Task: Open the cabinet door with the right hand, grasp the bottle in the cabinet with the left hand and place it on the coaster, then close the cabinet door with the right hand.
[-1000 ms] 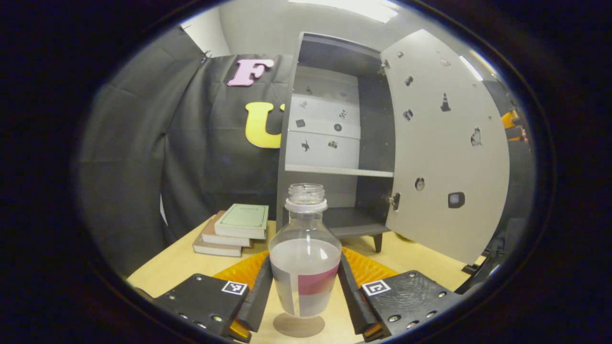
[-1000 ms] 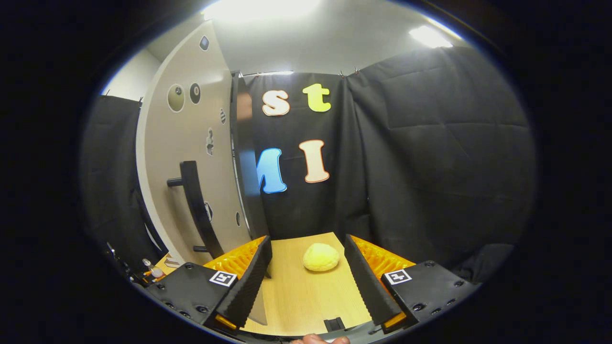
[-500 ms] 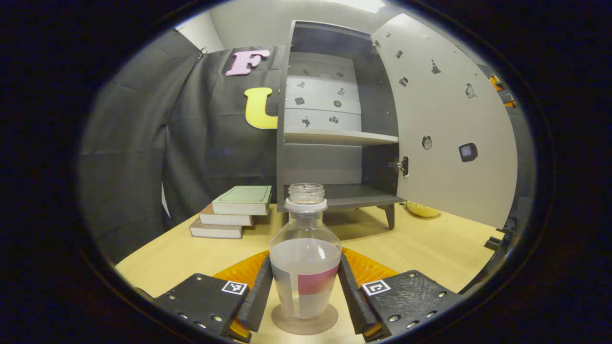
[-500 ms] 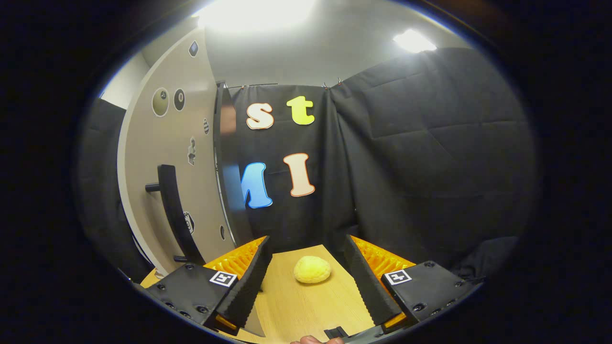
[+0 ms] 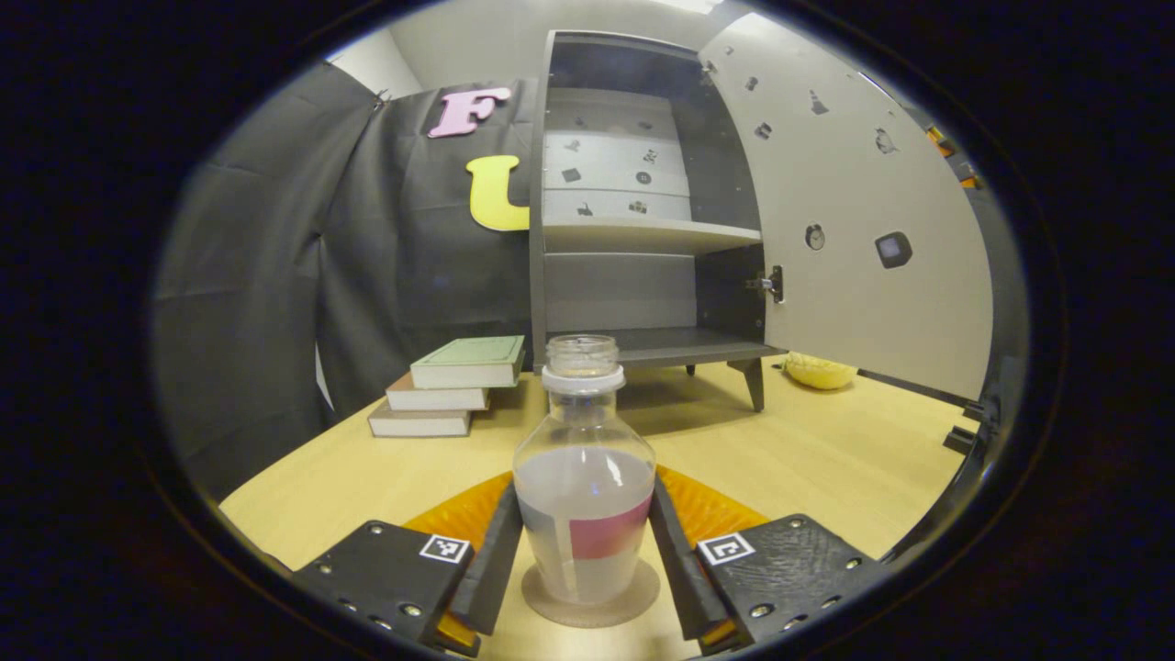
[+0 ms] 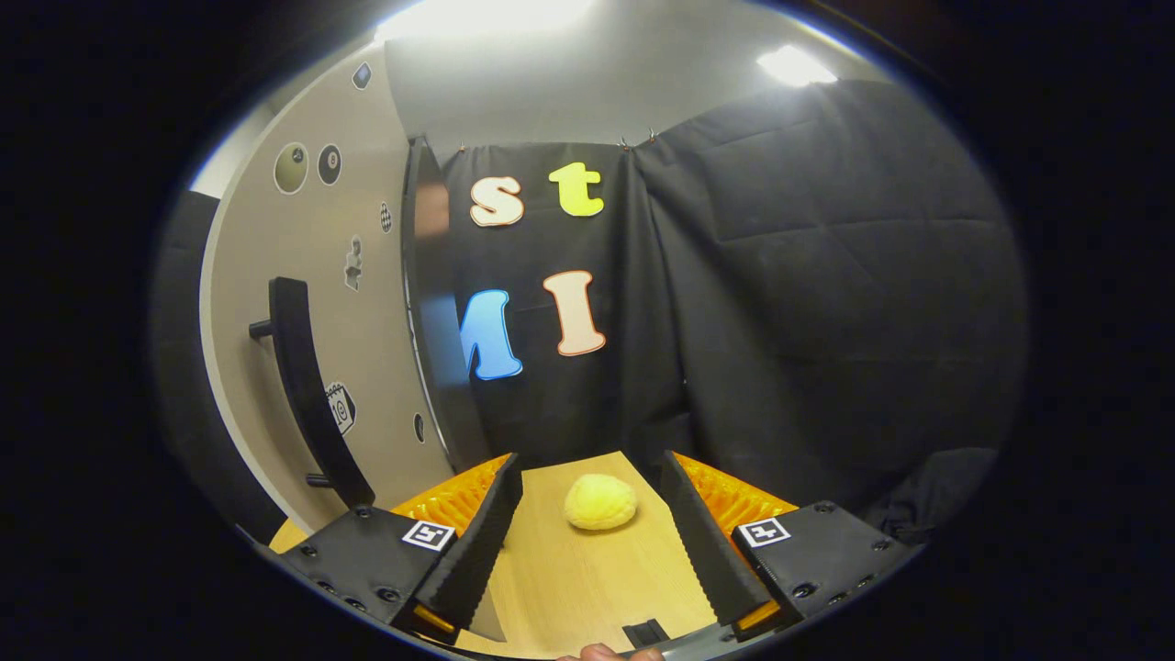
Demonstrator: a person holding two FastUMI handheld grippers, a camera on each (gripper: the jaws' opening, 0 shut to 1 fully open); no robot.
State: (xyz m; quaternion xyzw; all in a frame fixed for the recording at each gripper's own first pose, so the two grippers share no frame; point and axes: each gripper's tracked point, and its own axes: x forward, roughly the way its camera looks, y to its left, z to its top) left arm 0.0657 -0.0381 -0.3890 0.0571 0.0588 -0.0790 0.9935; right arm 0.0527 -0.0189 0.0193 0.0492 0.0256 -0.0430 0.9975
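Down it has come: a second ago the bottle [image 5: 585,496] hung above the coaster [image 5: 590,597], and now its base sits on that round brown disc on the tabletop [image 5: 826,459]. Left gripper [image 5: 585,560] is clamped narrow on the bottle's lower body, both fingers [image 5: 491,569] pressed against its sides, one to each side of the pink and grey label. Bottle stands upright between them, clear, uncapped, about half full of a cloudy liquid.

Ahead of the left gripper and a little to its right, the cabinet [image 5: 633,211] stands with its lower compartment bare and its door [image 5: 854,229] swung wide open to the right. Ahead and to the left, a stack of three books [image 5: 450,386] lies on the tabletop, well apart from the bottle. Past the cabinet's leg, on the right, a yellow lumpy object [image 5: 820,371] rests on the wood.

Over in the right gripper view, the right gripper [image 6: 592,551] is spread wide and holds nothing. Straight ahead between its fingers, but farther off and untouched, sits that same yellow object [image 6: 599,502]. Off to this gripper's left is the outer face of the cabinet door [image 6: 303,303], with its long dark handle [image 6: 307,395] clear of the fingers. A fingertip [image 6: 606,653] of the person peeks in at the bottom edge.
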